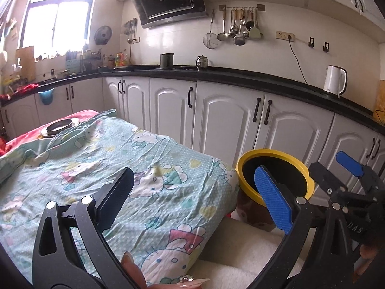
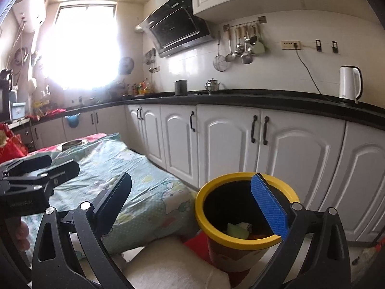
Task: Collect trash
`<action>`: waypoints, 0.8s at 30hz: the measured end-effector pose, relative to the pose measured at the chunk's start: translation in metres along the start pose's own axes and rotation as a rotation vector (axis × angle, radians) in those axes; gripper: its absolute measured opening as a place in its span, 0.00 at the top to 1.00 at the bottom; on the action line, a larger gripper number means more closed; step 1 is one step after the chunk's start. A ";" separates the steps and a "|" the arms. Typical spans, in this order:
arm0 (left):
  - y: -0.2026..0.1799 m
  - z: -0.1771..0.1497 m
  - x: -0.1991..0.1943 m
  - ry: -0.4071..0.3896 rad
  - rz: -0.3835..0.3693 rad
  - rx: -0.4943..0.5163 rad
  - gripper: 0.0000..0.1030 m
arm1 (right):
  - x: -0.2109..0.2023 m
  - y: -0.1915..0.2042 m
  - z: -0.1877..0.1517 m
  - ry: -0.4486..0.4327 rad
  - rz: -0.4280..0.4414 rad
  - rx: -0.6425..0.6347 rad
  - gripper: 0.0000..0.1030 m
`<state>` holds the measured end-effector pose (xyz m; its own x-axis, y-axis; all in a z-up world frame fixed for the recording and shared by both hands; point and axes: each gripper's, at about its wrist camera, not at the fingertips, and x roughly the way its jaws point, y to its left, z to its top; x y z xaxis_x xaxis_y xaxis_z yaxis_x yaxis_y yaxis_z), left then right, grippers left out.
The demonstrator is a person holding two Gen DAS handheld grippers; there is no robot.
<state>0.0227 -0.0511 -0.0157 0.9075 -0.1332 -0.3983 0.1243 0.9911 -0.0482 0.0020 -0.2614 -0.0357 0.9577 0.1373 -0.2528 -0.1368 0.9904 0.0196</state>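
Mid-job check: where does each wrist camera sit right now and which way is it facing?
Left wrist: rides the left gripper, open over the cartoon-print cloth, facing the cabinets; the right gripper shows at right.
Right wrist: rides the right gripper, open above the yellow-rimmed bin holding scraps; the left gripper shows at left.
Shared: bin, cloth, white kettle.
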 end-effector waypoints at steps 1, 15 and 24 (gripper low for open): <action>0.000 0.000 0.000 -0.002 0.006 0.002 0.11 | 0.000 0.002 -0.001 0.001 0.001 -0.002 0.06; 0.002 -0.001 0.000 -0.007 0.009 0.004 0.11 | 0.002 0.008 -0.006 0.020 -0.001 -0.011 0.06; 0.003 0.000 0.000 -0.011 0.008 0.001 0.11 | 0.002 0.008 -0.006 0.018 -0.004 -0.010 0.06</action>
<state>0.0228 -0.0483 -0.0163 0.9130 -0.1255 -0.3881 0.1177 0.9921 -0.0440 0.0014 -0.2537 -0.0420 0.9535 0.1334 -0.2701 -0.1360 0.9907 0.0092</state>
